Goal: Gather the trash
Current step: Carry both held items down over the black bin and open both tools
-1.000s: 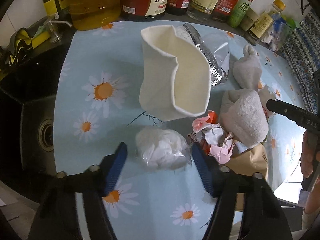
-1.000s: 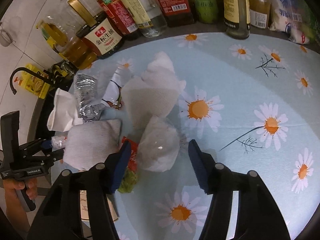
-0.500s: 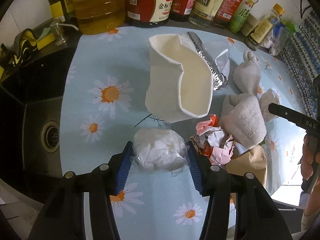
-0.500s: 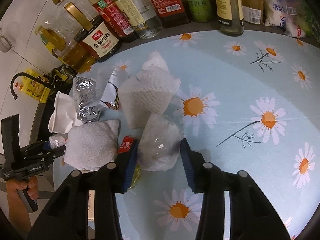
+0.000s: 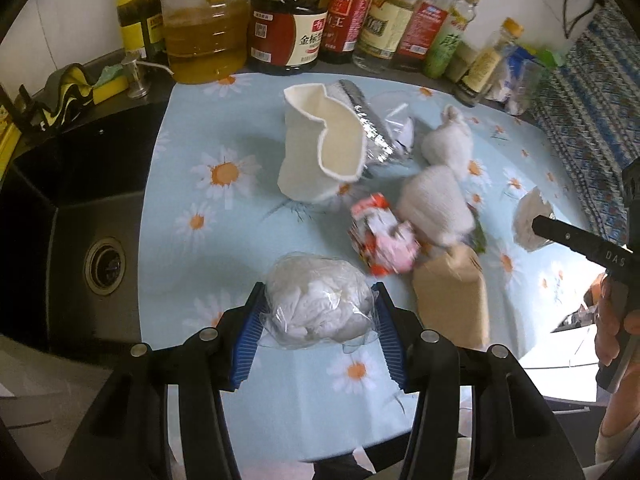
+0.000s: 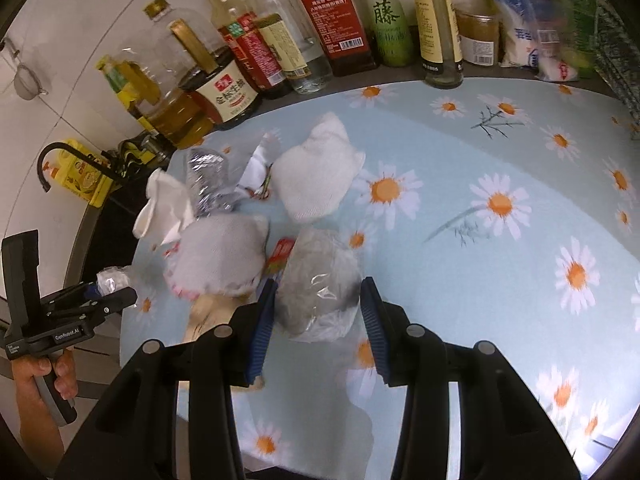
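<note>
My left gripper [image 5: 318, 326] is clamped on a clear-wrapped wad of white tissue [image 5: 316, 306], blue pads pressing both its sides, near the front of the daisy tablecloth [image 5: 224, 128]; my right gripper [image 6: 318, 316] likewise grips a grey wrapped wad [image 6: 316, 292]. Just beyond lie a red-and-pink wrapper [image 5: 382, 240], brown paper [image 5: 452, 300], two white cloth bundles [image 5: 436, 208], a foil bag [image 5: 370, 128] and an upright white pouch [image 5: 320, 152], with sauce bottles [image 5: 286, 32] along the far edge and the black sink [image 5: 80, 248] at left. Both grippers point steeply down, each handle gripped in a hand [image 6: 38, 384].
</note>
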Tool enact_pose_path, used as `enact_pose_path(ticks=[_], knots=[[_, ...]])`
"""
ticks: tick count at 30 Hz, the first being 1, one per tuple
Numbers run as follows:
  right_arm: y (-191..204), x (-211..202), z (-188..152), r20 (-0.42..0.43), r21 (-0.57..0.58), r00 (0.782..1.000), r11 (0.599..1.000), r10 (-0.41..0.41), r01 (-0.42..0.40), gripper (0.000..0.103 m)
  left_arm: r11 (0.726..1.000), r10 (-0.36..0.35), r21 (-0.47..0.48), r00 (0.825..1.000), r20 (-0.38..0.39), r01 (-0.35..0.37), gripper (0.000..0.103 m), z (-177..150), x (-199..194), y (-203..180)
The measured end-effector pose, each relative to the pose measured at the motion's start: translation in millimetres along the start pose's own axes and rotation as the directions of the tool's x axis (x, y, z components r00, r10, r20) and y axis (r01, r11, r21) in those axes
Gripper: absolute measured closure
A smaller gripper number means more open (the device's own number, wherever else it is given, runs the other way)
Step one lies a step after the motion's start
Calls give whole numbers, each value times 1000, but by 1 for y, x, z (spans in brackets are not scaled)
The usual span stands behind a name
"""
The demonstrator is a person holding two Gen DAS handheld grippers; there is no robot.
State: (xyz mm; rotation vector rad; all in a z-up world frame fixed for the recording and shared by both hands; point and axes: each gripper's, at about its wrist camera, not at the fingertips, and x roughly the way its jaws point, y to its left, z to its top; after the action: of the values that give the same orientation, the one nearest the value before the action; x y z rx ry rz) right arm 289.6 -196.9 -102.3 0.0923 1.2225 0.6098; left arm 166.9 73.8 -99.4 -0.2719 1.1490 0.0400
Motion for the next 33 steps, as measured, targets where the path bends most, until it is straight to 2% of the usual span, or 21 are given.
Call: enact_pose_path(ticks=[7,15,23,27,33], knots=[[15,-25,-53,9,8,1000,1000,0,-1,60,999,-38,15,999,12,37,53,-50,-24,-8],[51,-30,-117,-23,-24,998,998,54,-55,60,998,-55,-6,998,1,55,53,-115,-41,-4],[93,-9,-164,-98,-86,990,990,101,-110,60,997,-67,-51,997,-45,64,52,-169,-35,10],[112,8,-184,-156,-126,981,983,113,-133,60,991,-107,-91,992,-73,100,52,-192,-27,19],[128,37,-207,-239,-154,963,975,121,-161,60,987,-118,-126,987,-111,104,52,-224,-9,25]])
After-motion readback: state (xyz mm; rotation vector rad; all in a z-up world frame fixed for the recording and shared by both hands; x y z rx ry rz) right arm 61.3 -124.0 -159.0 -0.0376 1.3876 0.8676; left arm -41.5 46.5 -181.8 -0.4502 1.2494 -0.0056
